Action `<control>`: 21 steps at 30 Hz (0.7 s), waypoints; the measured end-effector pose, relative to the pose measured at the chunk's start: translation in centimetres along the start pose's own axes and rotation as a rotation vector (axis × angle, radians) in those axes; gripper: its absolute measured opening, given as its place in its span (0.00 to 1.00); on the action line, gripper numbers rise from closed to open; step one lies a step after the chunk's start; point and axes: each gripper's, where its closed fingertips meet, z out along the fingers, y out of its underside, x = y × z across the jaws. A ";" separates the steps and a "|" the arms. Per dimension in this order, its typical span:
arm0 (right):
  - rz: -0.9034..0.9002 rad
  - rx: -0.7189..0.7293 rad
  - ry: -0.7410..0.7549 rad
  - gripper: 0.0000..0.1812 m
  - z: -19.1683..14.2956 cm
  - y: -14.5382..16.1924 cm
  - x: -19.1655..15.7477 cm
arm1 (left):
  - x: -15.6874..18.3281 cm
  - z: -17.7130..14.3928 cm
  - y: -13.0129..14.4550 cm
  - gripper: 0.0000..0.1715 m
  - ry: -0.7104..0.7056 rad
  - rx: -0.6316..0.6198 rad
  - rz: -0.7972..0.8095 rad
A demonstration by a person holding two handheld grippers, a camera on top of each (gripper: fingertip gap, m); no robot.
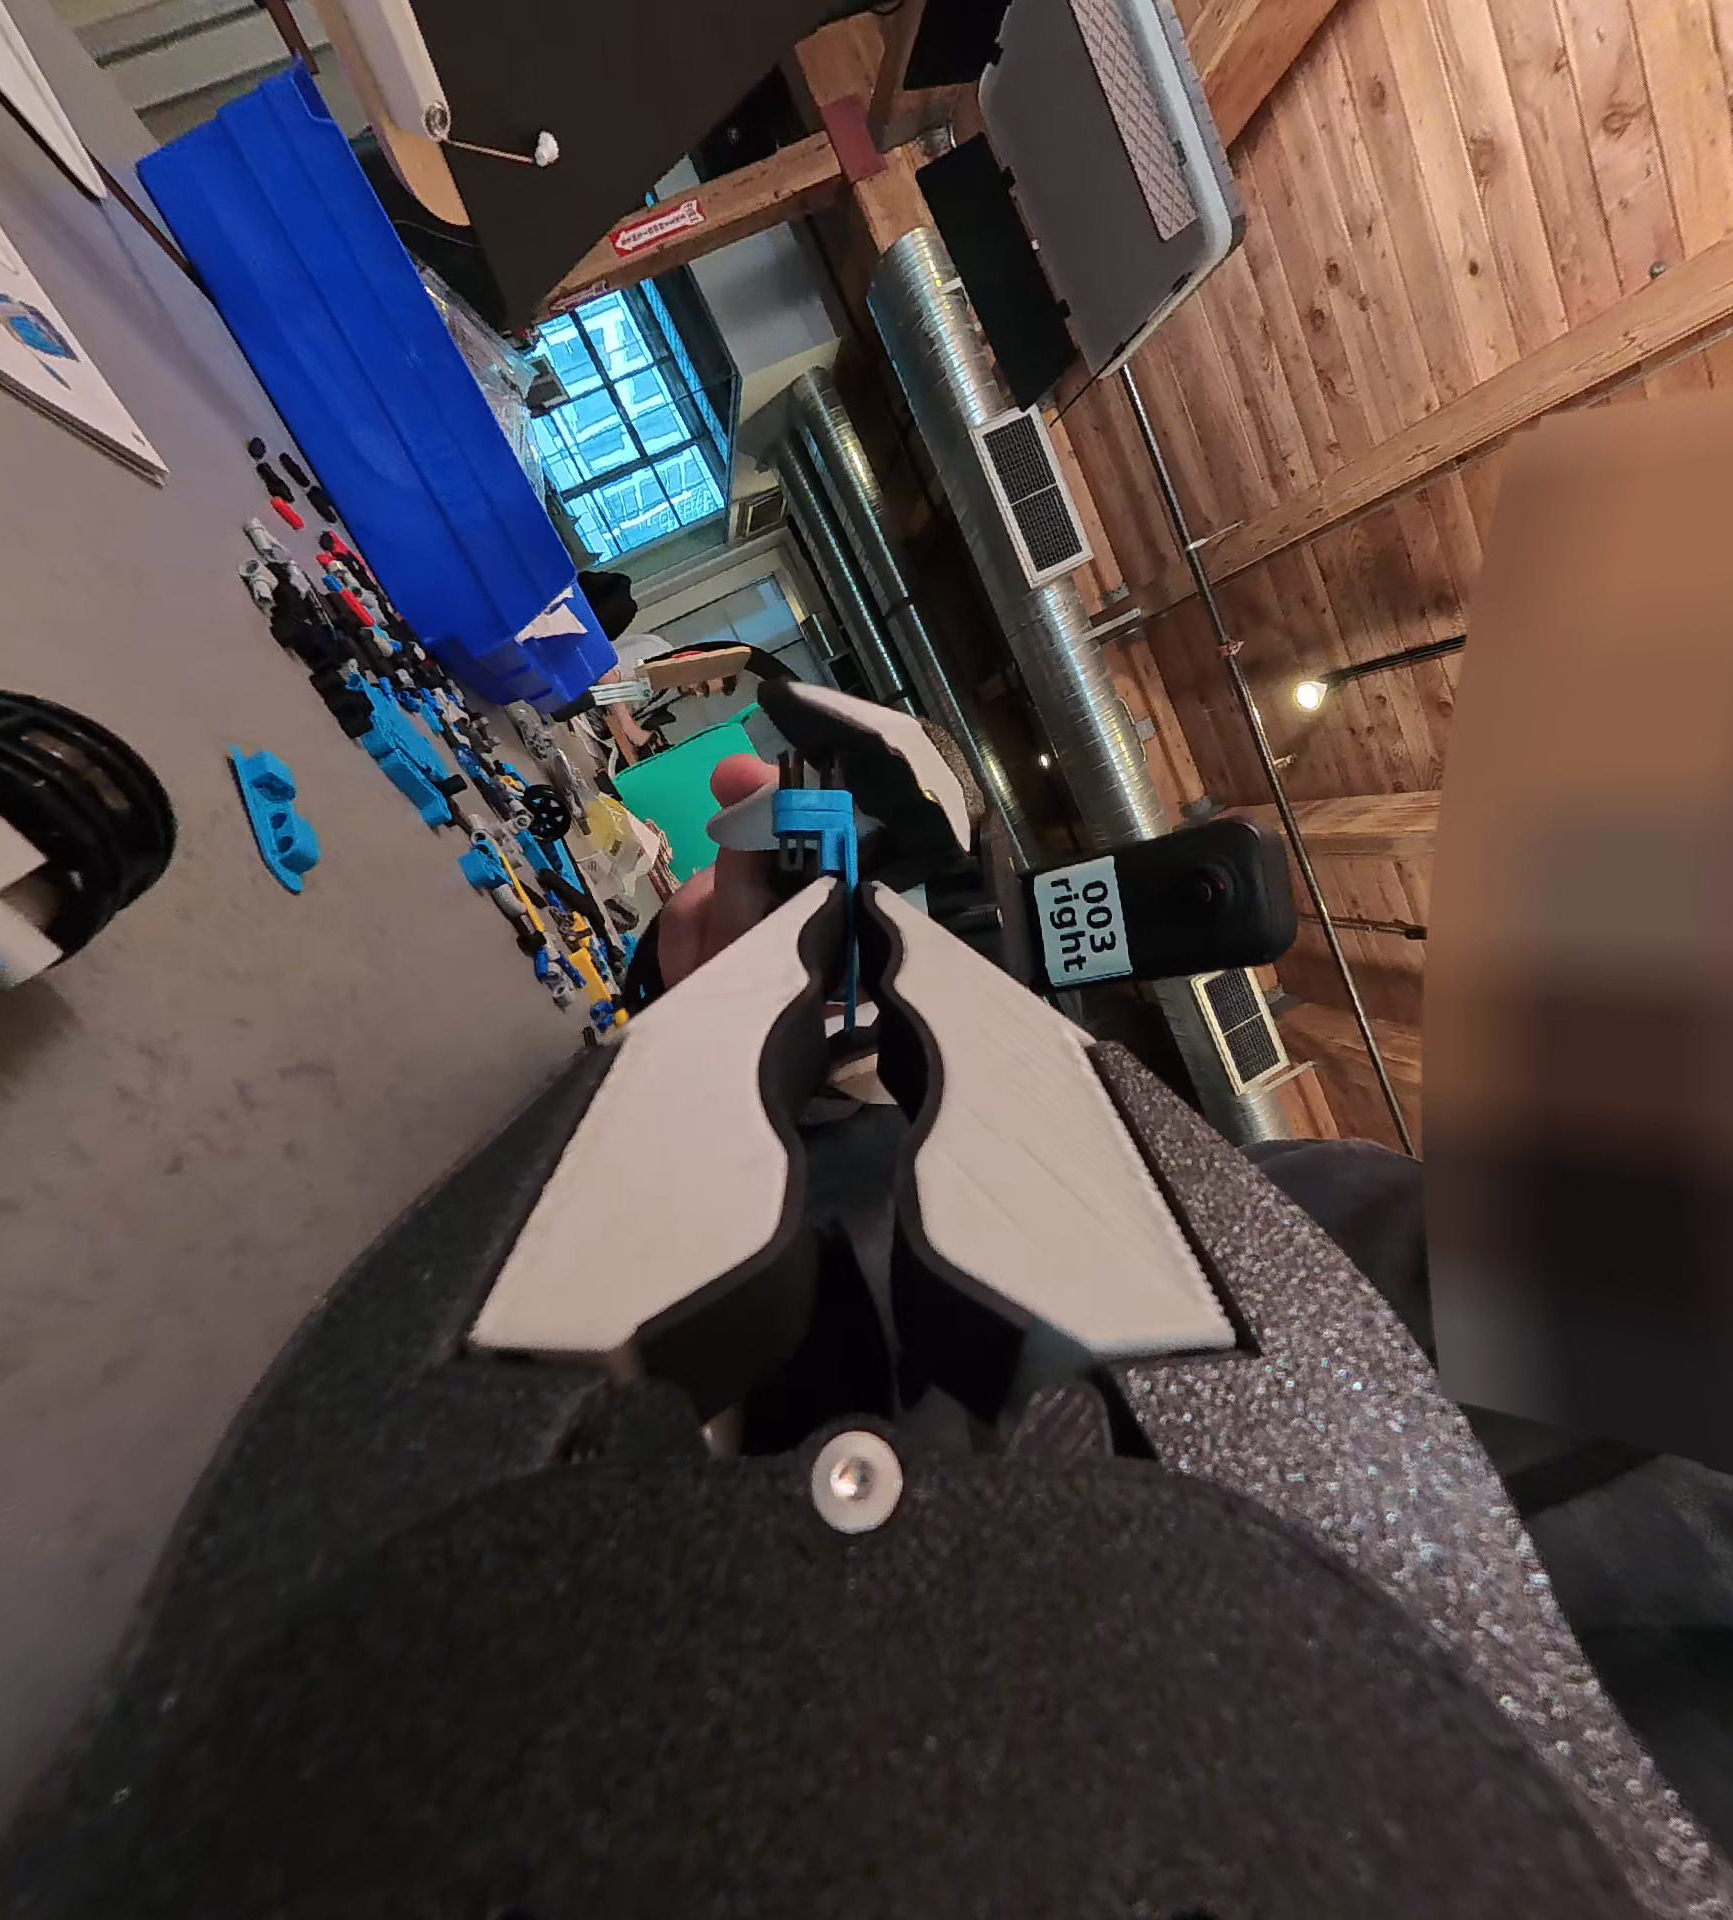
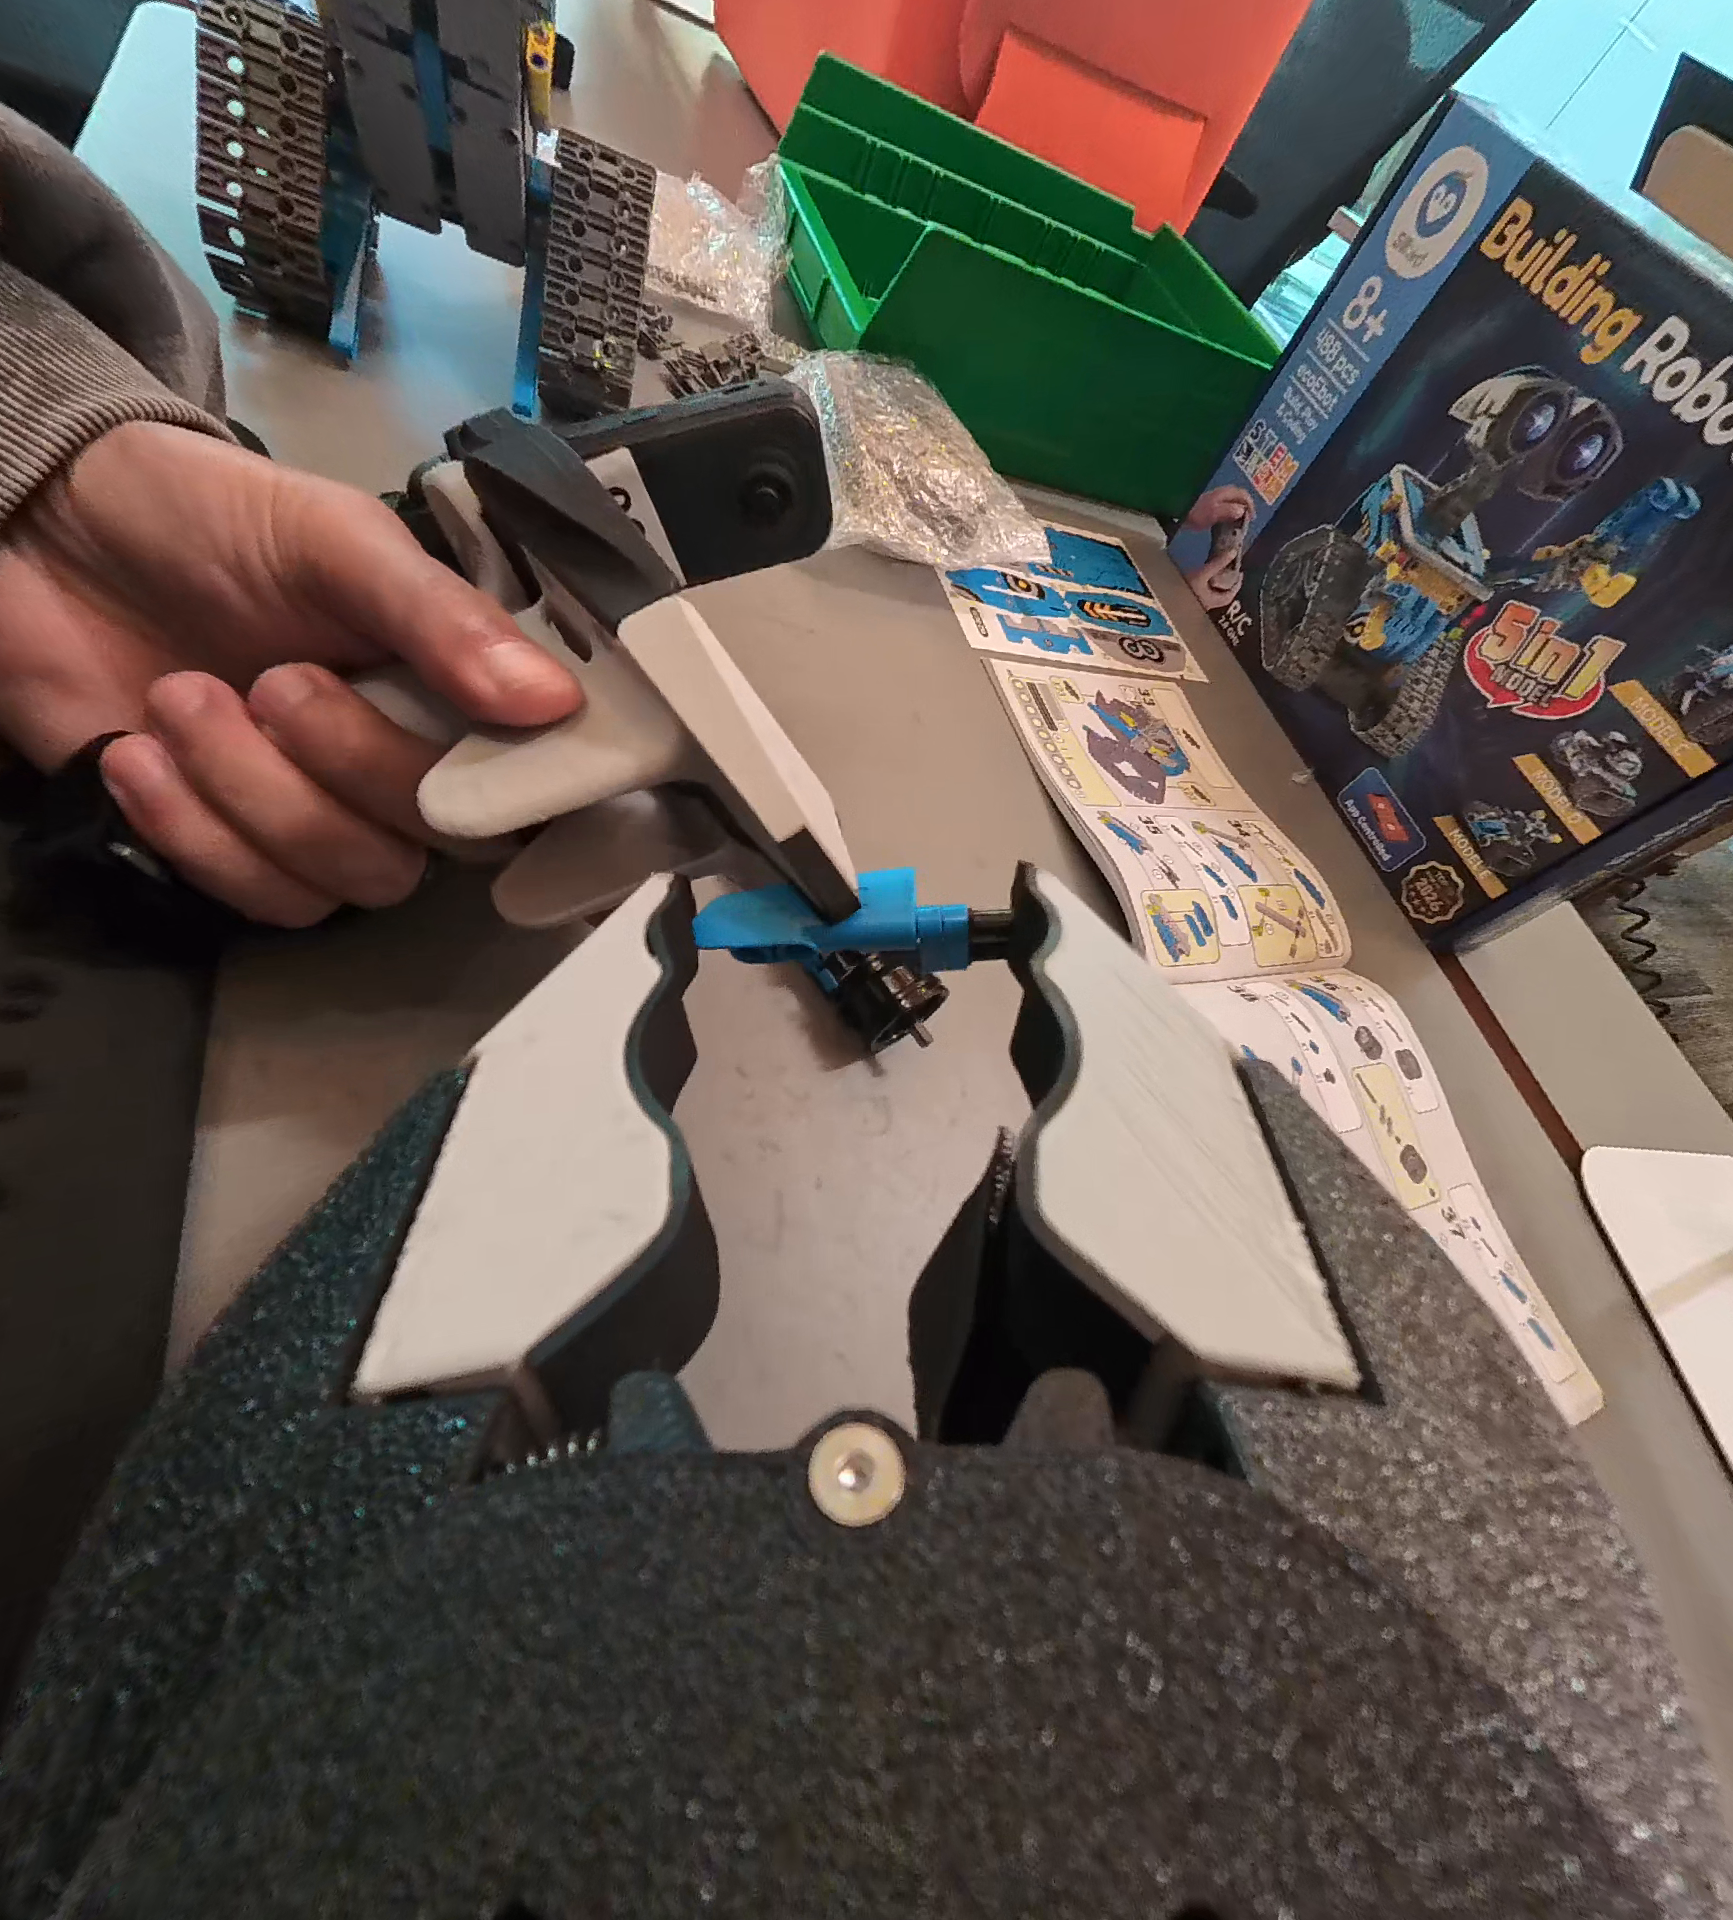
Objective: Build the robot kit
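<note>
My left gripper (image 1: pixel 846 899) is shut on the thin blue tab of a small blue building-kit assembly (image 1: pixel 808 821), held above the grey table (image 1: pixel 218 1039). In the right wrist view the left gripper (image 2: pixel 826 883), held by a hand (image 2: pixel 218 644), pinches the same blue assembly (image 2: pixel 883 914), which carries a black axle (image 2: pixel 992 920) and a black gear-like part (image 2: pixel 888 987). My right gripper (image 2: pixel 854 904) is open, its fingers on either side of the assembly; the right fingertip is at the axle's end. The right gripper also shows in the left wrist view (image 1: pixel 800 795).
On the table (image 2: pixel 841 1143) lie an open instruction booklet (image 2: pixel 1205 831), a sticker sheet (image 2: pixel 1059 613), a plastic bag (image 2: pixel 903 468), a green bin (image 2: pixel 997 301), the kit box (image 2: pixel 1527 520) and a tracked model (image 2: pixel 405 177). A blue bin (image 1: pixel 353 416) and several loose parts (image 1: pixel 394 675) are beyond. Less than 4 cm separates the two grippers' tips.
</note>
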 end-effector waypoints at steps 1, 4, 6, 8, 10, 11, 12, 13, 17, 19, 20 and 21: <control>-0.007 -0.004 0.010 0.33 0.1 0.0 0.0 | 0.0 0.0 0.0 0.00 0.001 0.002 -0.004; -0.009 -0.017 0.006 0.33 0.1 0.2 0.0 | -0.2 0.0 -0.1 0.00 -0.010 0.006 -0.005; -0.012 -0.023 0.016 0.33 0.2 0.3 0.1 | -0.4 -0.1 -0.2 0.00 -0.030 0.026 0.001; -0.033 -0.042 0.043 0.33 0.5 0.5 0.3 | -0.7 -0.2 -0.5 0.00 -0.041 0.062 -0.014; -0.043 -0.060 0.062 0.33 0.7 0.6 0.5 | -1.0 -0.3 -0.8 0.00 -0.057 0.093 -0.026; -0.054 -0.073 0.075 0.33 0.9 0.8 0.6 | -1.2 -0.3 -0.9 0.00 -0.067 0.102 -0.030; -0.058 -0.081 0.078 0.33 1.0 0.9 0.6 | -1.3 -0.3 -0.9 0.00 -0.074 0.107 -0.031; -0.057 -0.087 0.079 0.33 1.0 1.0 0.6 | -1.4 -0.4 -1.0 0.00 -0.081 0.111 -0.033; -0.067 -0.109 0.069 0.33 1.2 1.5 0.7 | -1.9 -0.2 -0.8 0.00 -0.123 0.072 -0.015; -0.054 -0.098 0.054 0.33 0.9 1.5 0.6 | -1.7 0.1 -0.5 0.01 -0.124 0.025 0.022; -0.069 -0.082 0.055 0.34 0.6 1.4 0.6 | -1.4 0.2 -0.3 0.01 -0.128 -0.002 0.066; -0.097 -0.059 0.059 0.34 0.3 1.1 0.5 | -1.2 0.3 0.0 0.01 -0.133 -0.025 0.111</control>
